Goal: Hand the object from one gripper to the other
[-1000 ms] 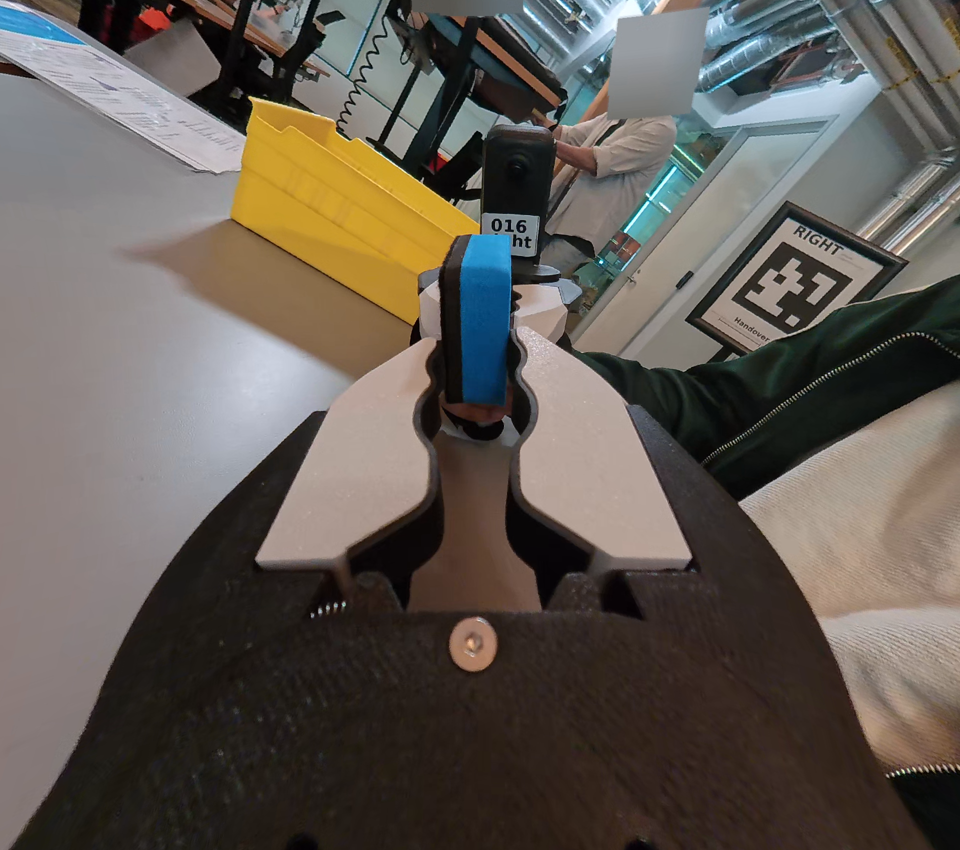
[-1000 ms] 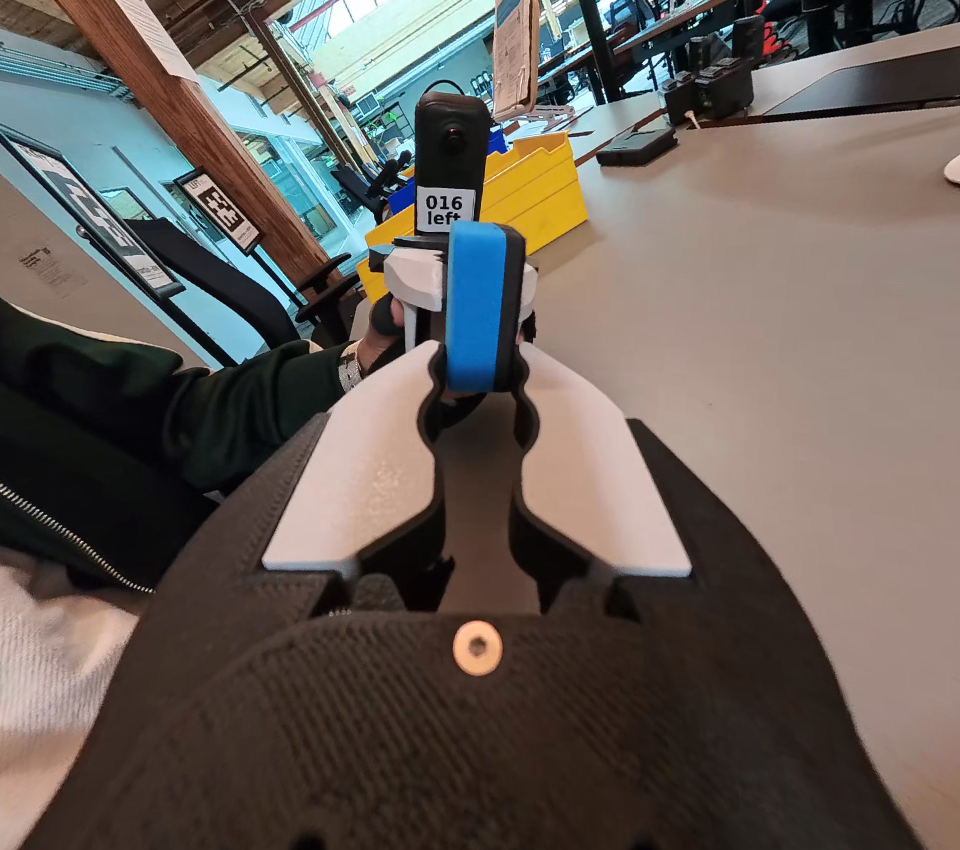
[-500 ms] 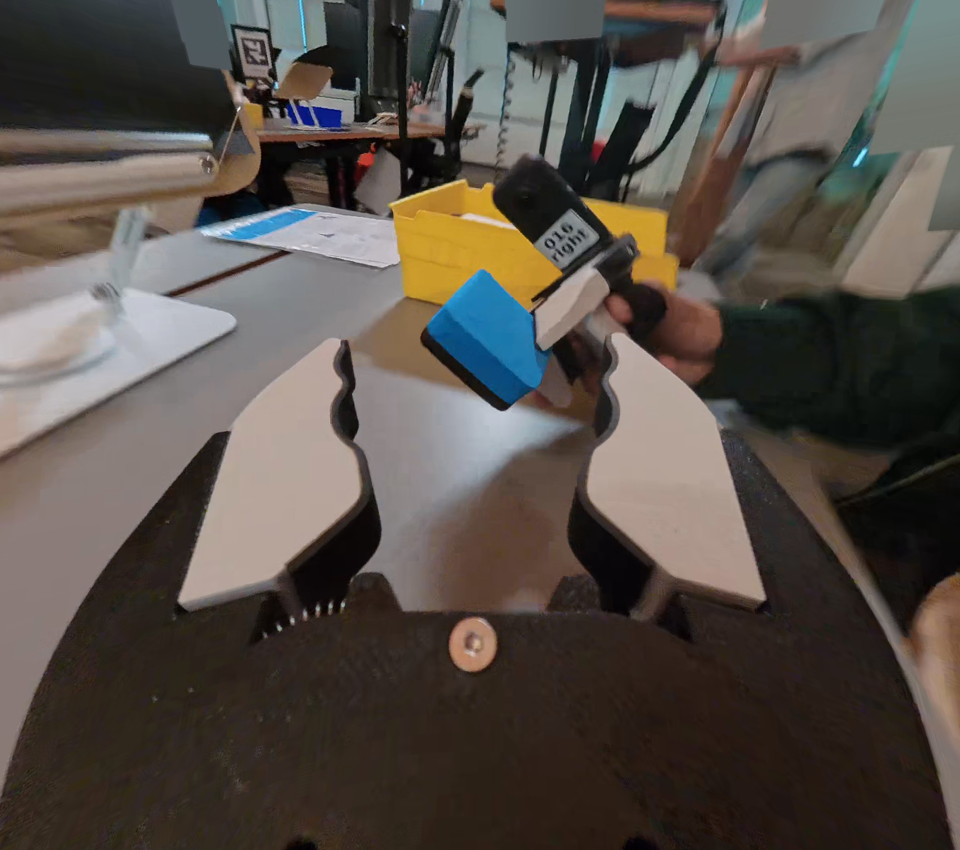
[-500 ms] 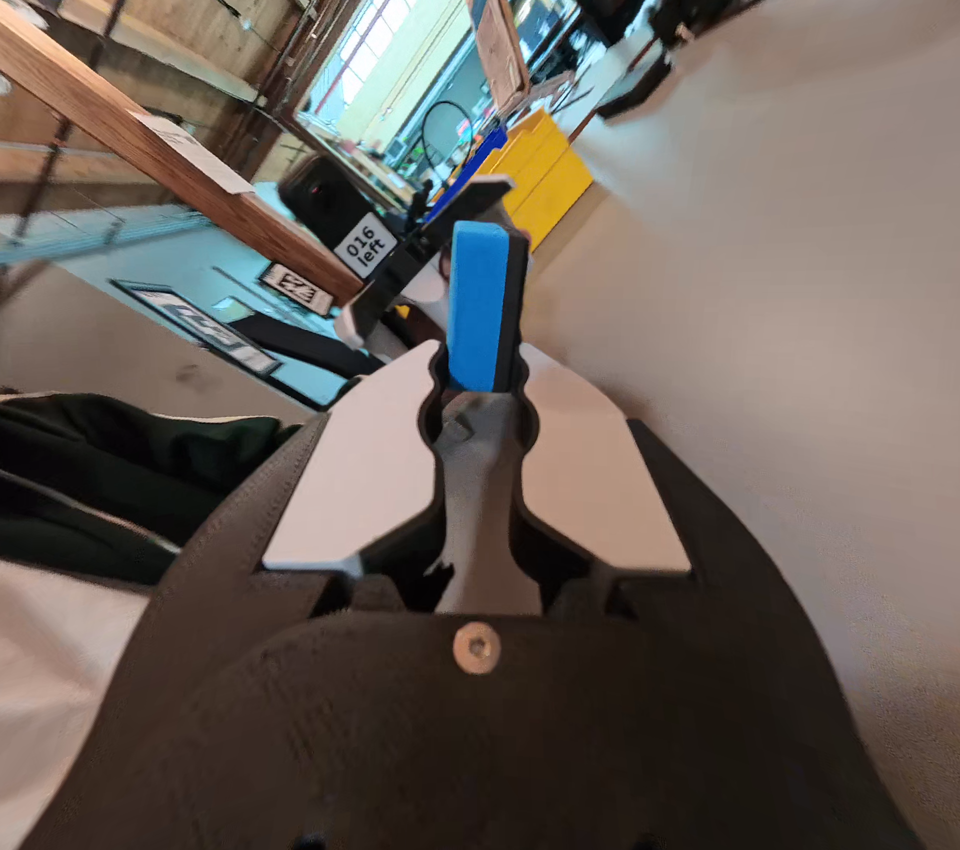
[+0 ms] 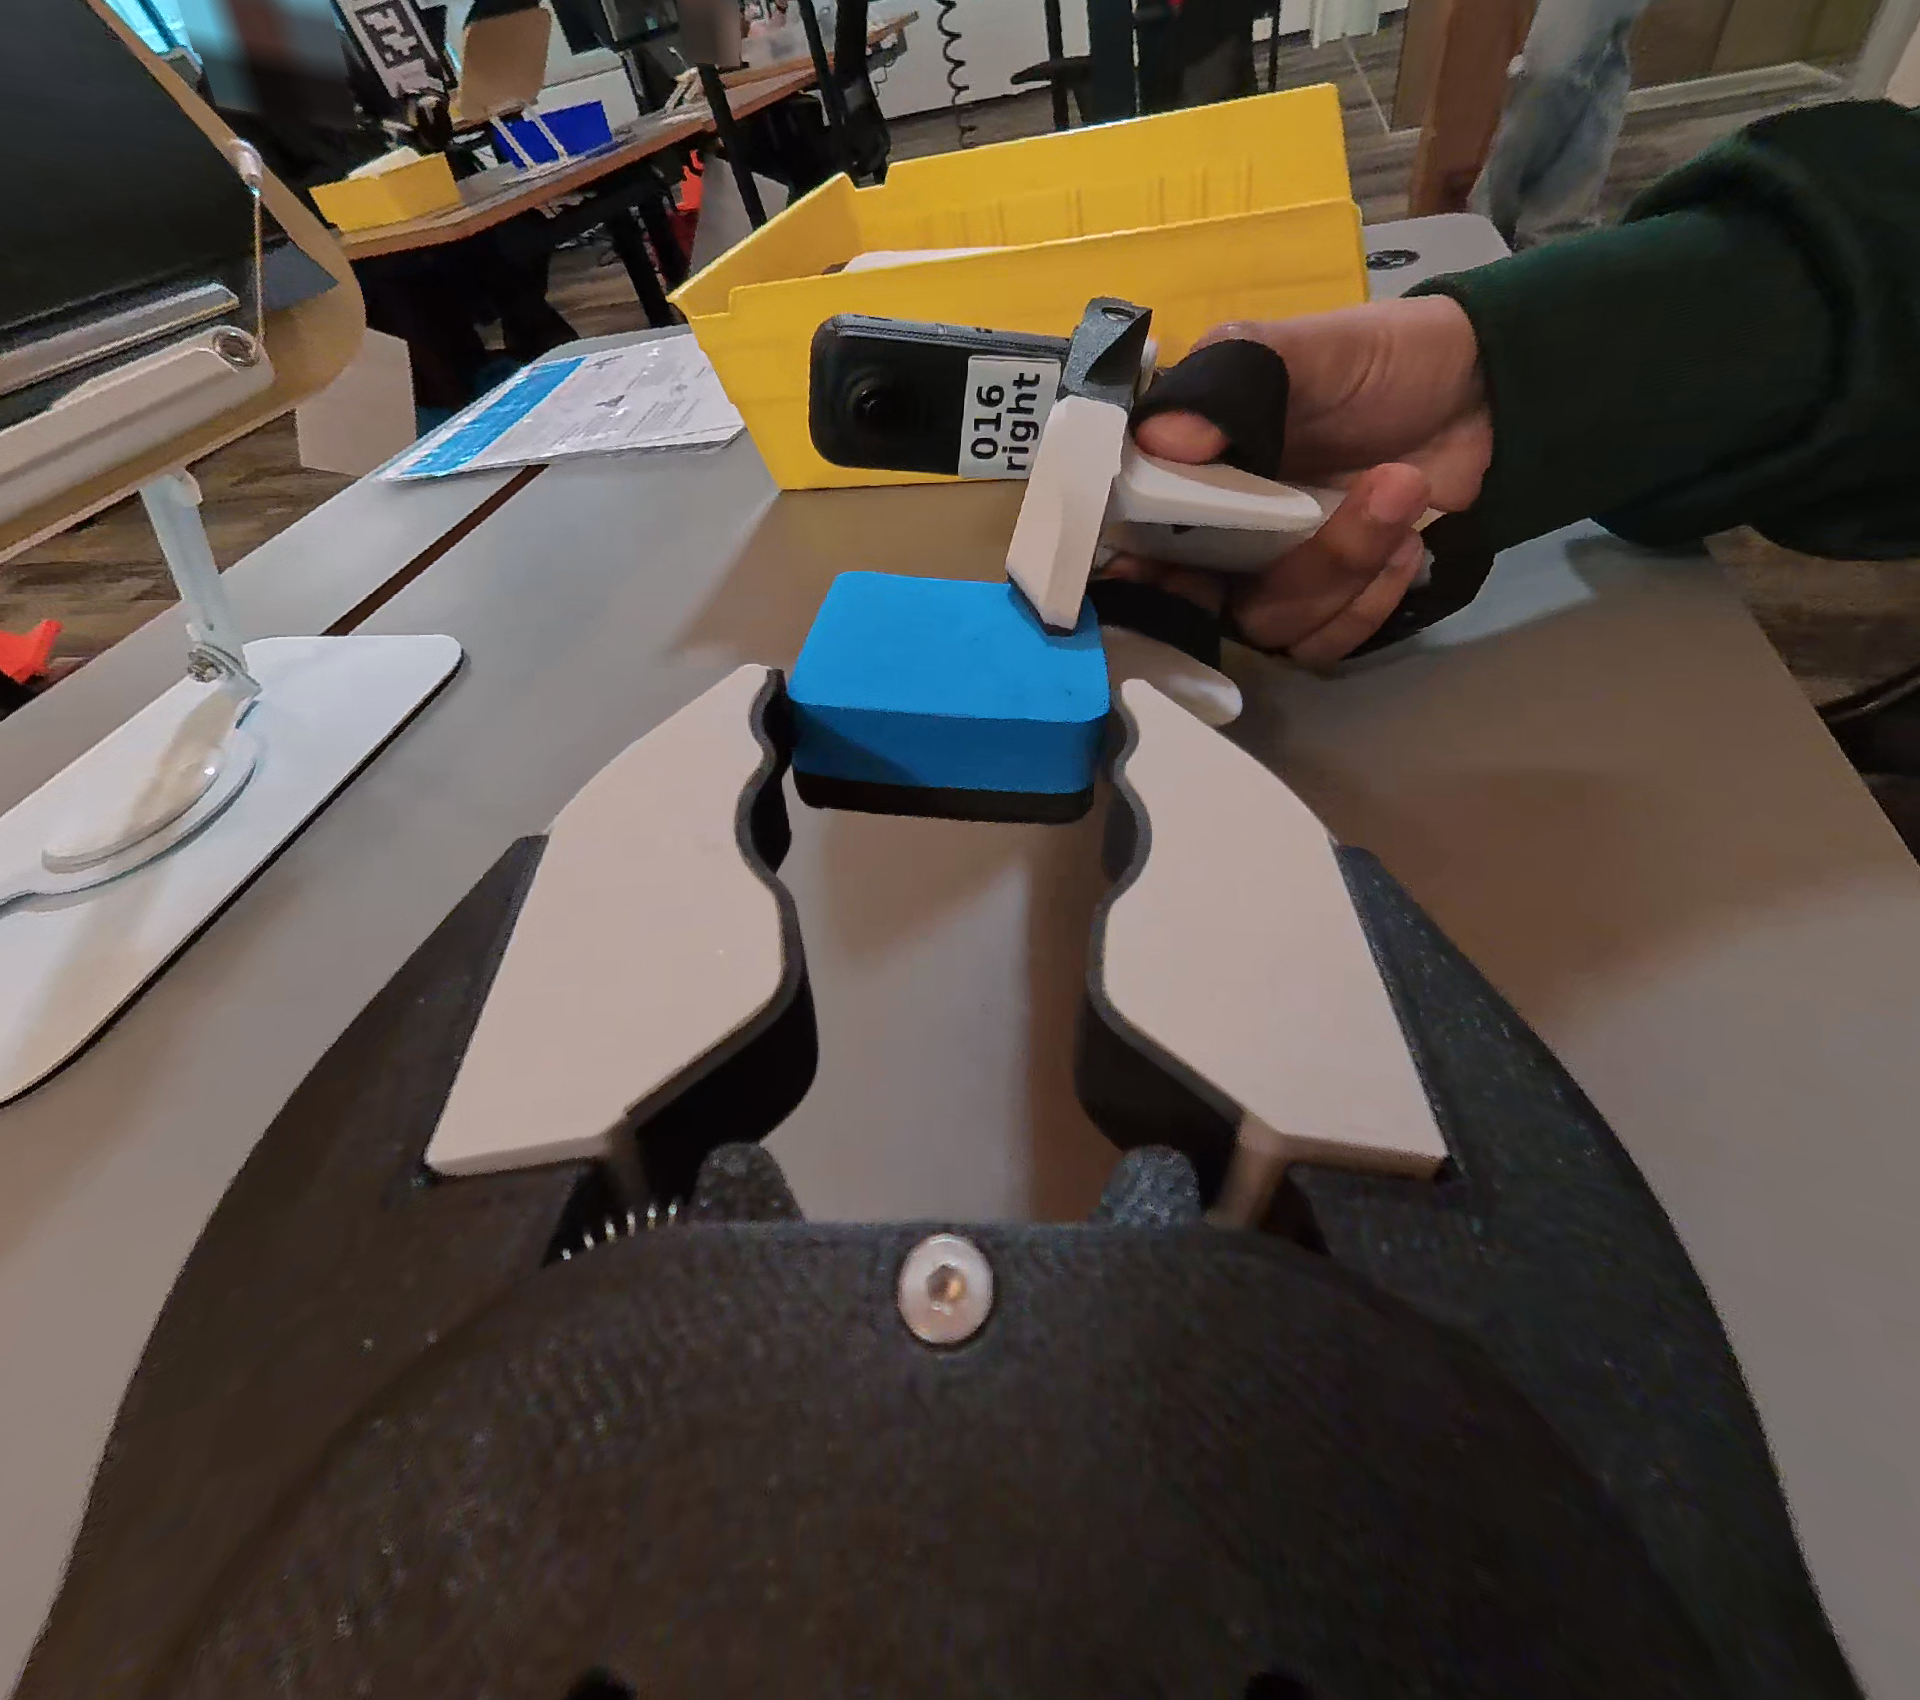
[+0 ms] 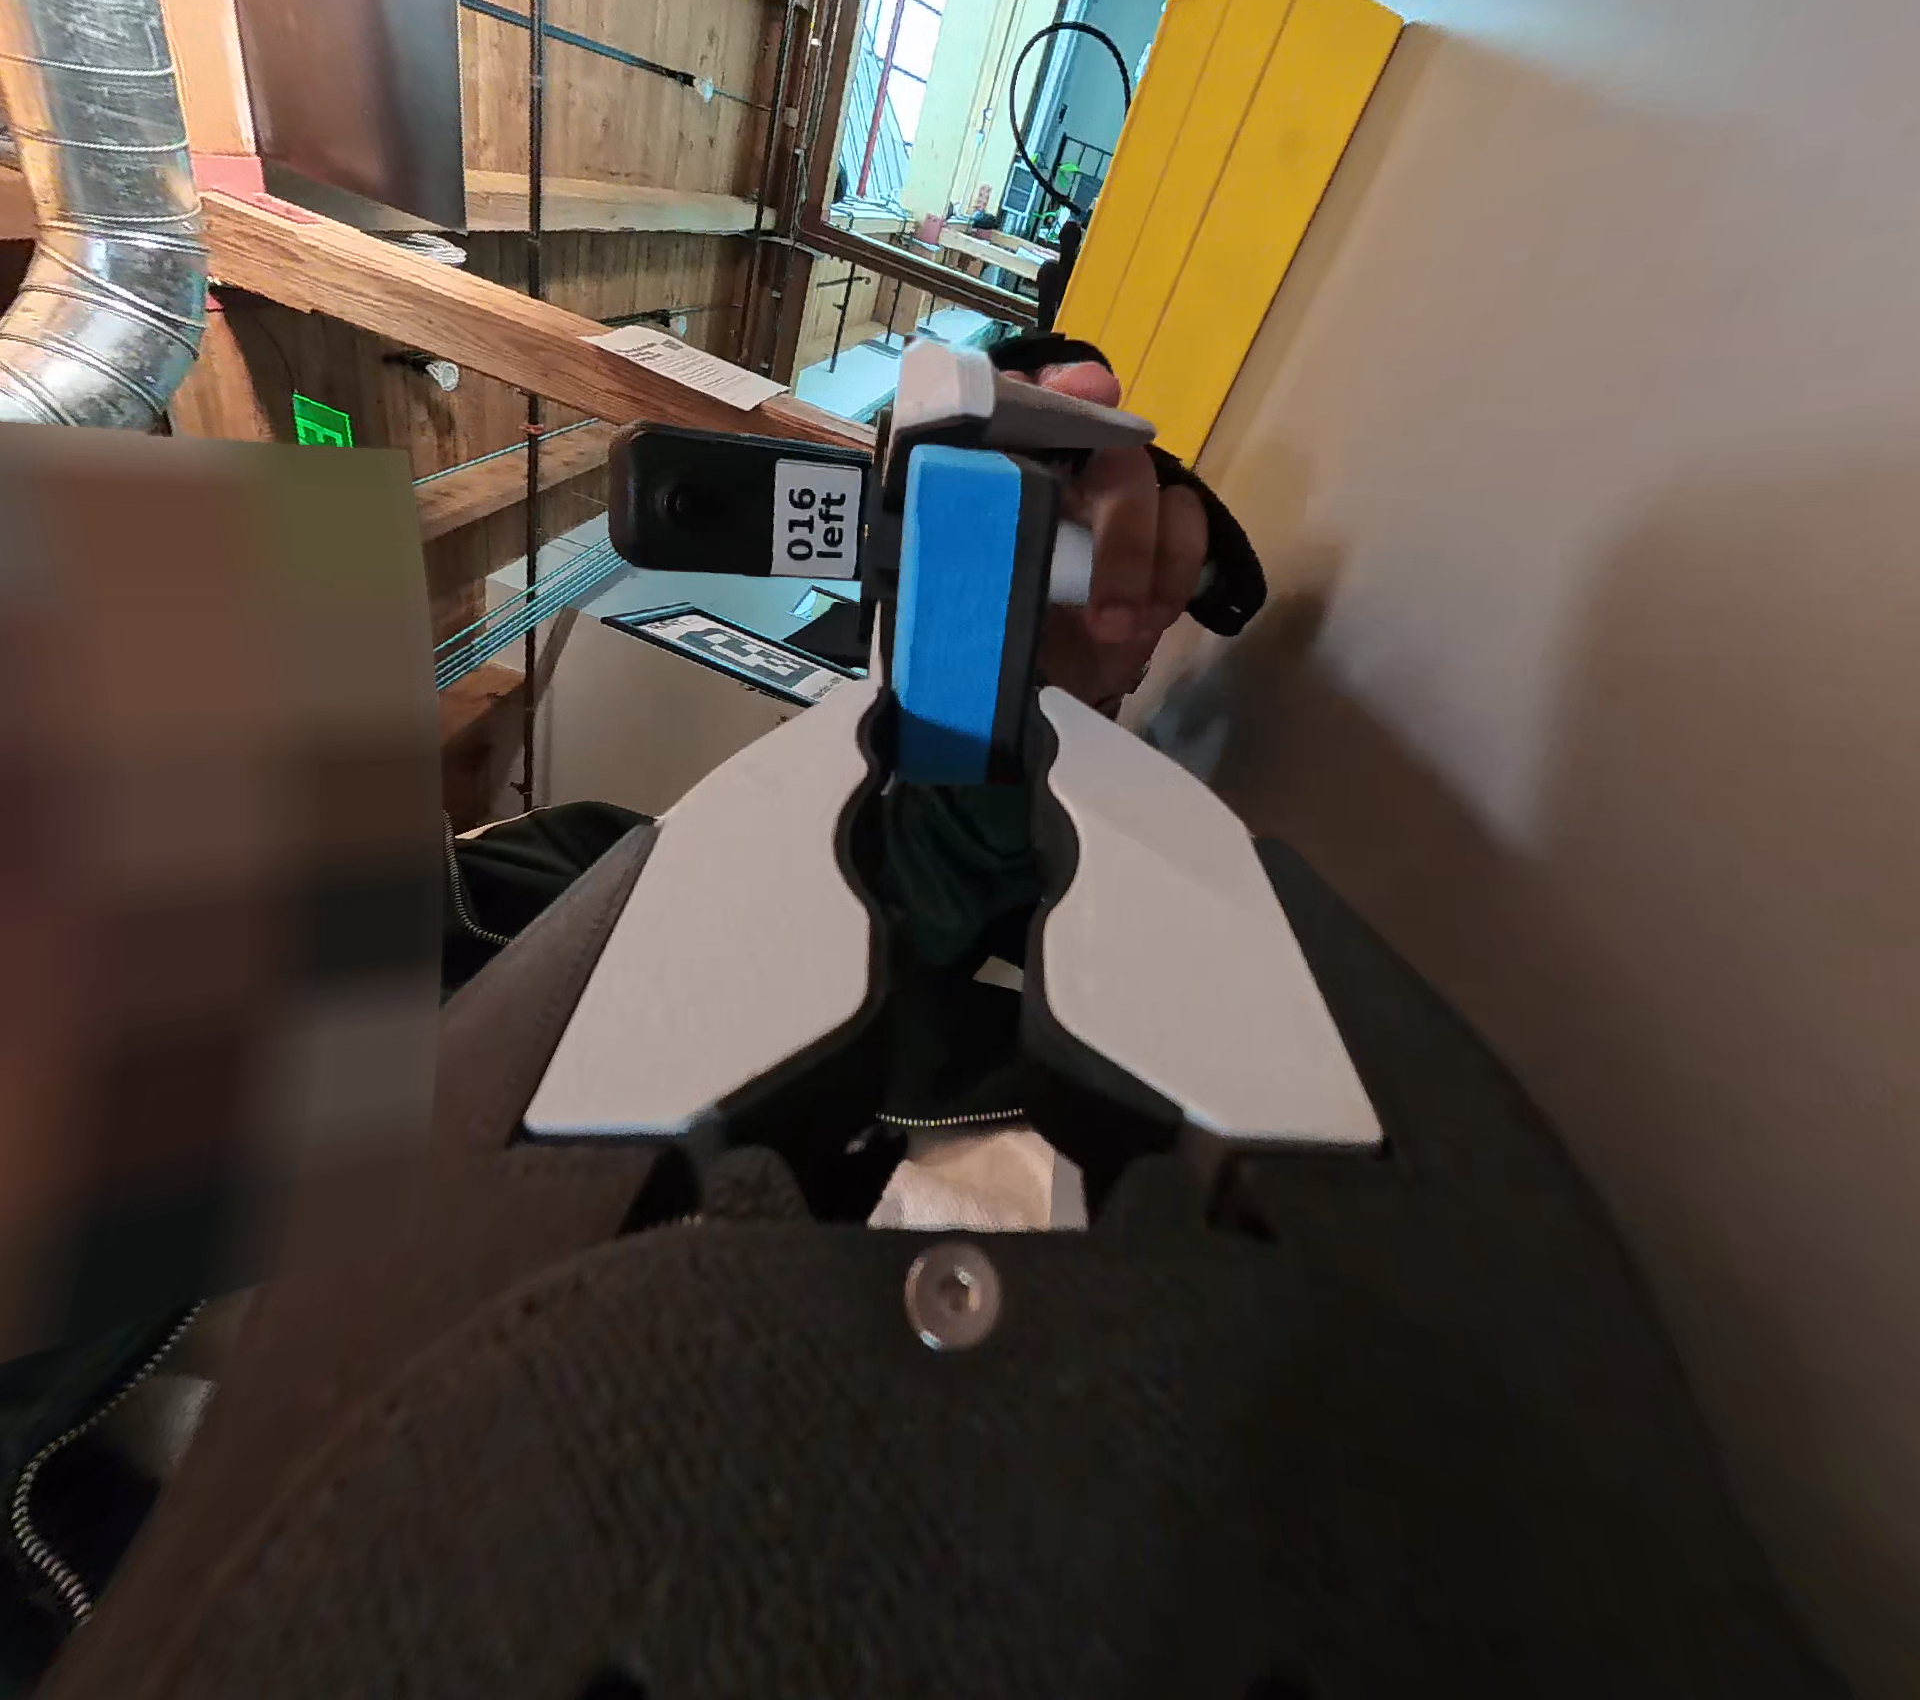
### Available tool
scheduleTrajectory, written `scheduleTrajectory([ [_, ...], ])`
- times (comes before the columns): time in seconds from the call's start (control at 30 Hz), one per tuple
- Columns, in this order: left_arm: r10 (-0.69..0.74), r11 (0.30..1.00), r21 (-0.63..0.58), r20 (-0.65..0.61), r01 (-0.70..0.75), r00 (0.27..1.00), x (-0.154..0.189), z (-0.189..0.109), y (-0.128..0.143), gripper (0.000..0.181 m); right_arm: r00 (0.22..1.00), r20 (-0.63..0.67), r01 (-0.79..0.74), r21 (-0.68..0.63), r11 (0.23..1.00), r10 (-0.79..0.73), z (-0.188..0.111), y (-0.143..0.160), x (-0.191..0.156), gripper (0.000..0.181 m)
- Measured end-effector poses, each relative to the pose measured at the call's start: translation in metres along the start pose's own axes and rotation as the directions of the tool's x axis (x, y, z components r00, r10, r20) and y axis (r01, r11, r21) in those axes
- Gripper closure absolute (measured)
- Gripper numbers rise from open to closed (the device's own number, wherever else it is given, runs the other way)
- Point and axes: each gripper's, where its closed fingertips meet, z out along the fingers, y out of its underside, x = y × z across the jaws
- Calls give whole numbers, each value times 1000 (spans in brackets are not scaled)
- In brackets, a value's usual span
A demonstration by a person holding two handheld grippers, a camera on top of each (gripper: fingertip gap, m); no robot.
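Between both grippers above the grey counter (image 5: pixel 540 570), the blue-and-black foam block (image 5: pixel 945 694) is sitting: right gripper (image 6: pixel 956 741) jaws are clamping its faces, left gripper (image 5: pixel 940 731) jaws are flanking its side edges, contact unclear. Yellow bin (image 5: pixel 1039 248) is standing well behind

One blue foam block (image 5: pixel 943 694) with a black underside. Two grippers: the left gripper (image 5: pixel 943 803) and the right gripper (image 6: pixel 954 741), each with a pair of jaws and one black camera. Two yellow bins: a large bin (image 5: pixel 1039 268) on the grey desk (image 5: pixel 1507 871), a small bin (image 5: pixel 384 190) farther back. One printed sheet (image 5: pixel 571 416).
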Motion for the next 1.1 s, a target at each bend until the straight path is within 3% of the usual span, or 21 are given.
scheduleTrajectory([
  [0.03, -5, 1000, -1, -2, 5, 1000, 0, 0, 0, 123, 1000, 2, 1, 1, 1000, -1, 0, 0, 0, 157],
  [0.37, -57, 998, 16, 38, 57, 998, -11, -4, -1, 123, 996, 23, 82, 55, 995, -84, -2, -9, -8, 134],
  [0.47, -142, 989, 56, 56, 139, 988, -23, -11, -3, 123, 980, -23, 200, 129, 971, -199, -4, -21, -12, 119],
  [0.53, -250, 963, 104, 6, 248, 968, -26, -16, -9, 123, 935, -121, 351, 181, 919, -333, -8, -32, -12, 104],
  [0.6, -399, 902, 137, -95, 409, 912, -26, -20, -14, 123, 846, -224, 525, 200, 827, -483, -11, -41, -15, 96],
  [0.7, -599, 759, 132, -244, 638, 763, -29, -27, -17, 121, 677, -324, 728, 156, 668, -661, -14, -45, -26, 96],
  [0.83, -701, 646, 81, -331, 759, 632, -30, -29, -16, 120, 409, -392, 907, 79, 413, -824, -14, -44, -47, 102],
  [0.9, -743, 585, 8, -397, 811, 539, -23, -27, -14, 120, 234, -396, 963, -29, 267, -888, -9, -37, -50, 105],
  [0.97, -788, 485, -81, -472, 871, 395, -15, -25, -14, 120, 73, -365, 974, -174, 145, -928, -5, -26, -41, 111],
  [1.03, -817, 382, -169, -521, 908, 247, -9, -23, -12, 120, -44, -328, 952, -300, 60, -944, -3, -19, -29, 117],
  [1.1, -832, 322, -238, -533, 916, 154, -2, -21, -8, 120, -106, -312, 933, -359, 14, -944, -2, -18, -23, 123],
])
